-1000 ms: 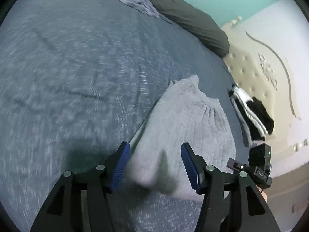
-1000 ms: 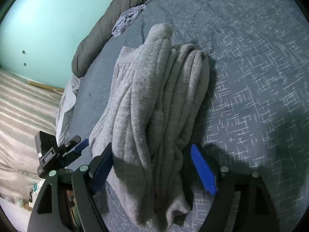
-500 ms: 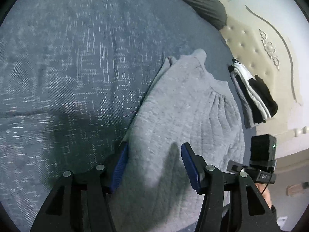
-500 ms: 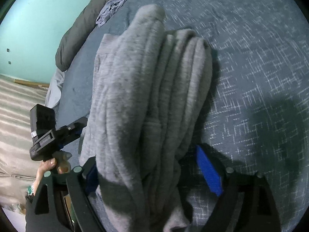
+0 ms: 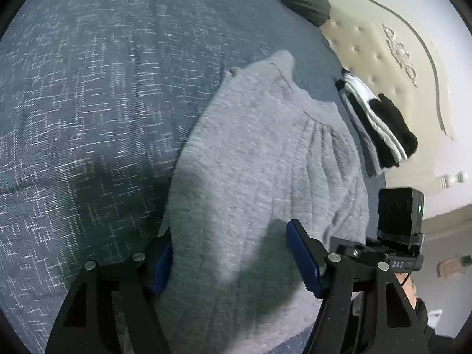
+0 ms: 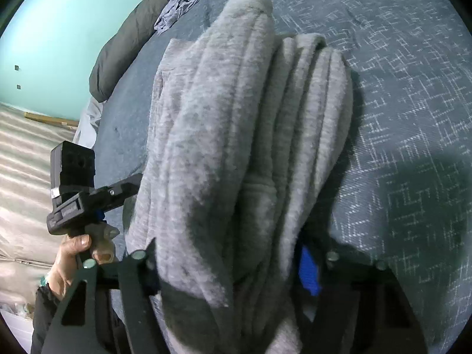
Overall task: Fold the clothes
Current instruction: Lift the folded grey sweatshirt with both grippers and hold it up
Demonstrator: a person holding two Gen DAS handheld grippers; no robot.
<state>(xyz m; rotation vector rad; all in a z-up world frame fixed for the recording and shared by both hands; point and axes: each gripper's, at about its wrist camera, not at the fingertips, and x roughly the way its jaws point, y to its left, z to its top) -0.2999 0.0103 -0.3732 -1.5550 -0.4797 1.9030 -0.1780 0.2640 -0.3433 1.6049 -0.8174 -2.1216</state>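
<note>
Here we see a folded grey garment (image 5: 259, 177) lying on the blue-grey bed (image 5: 88, 103), a black-and-white stack (image 5: 380, 126) at its two o'clock. Our left claw (image 5: 233, 262) spreads wide around its near end. Our right claw (image 6: 233, 268) straddles it, jaws equally wide, unclamped.

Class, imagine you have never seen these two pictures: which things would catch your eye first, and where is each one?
First comes the bulky folded grey sweatshirt lying on the blue-grey bedspread, filling the middle of both views. Next, the left gripper and right gripper each straddle one end of it with open blue-padded fingers. Last, a black and white folded stack lies beside the cream headboard.
</note>
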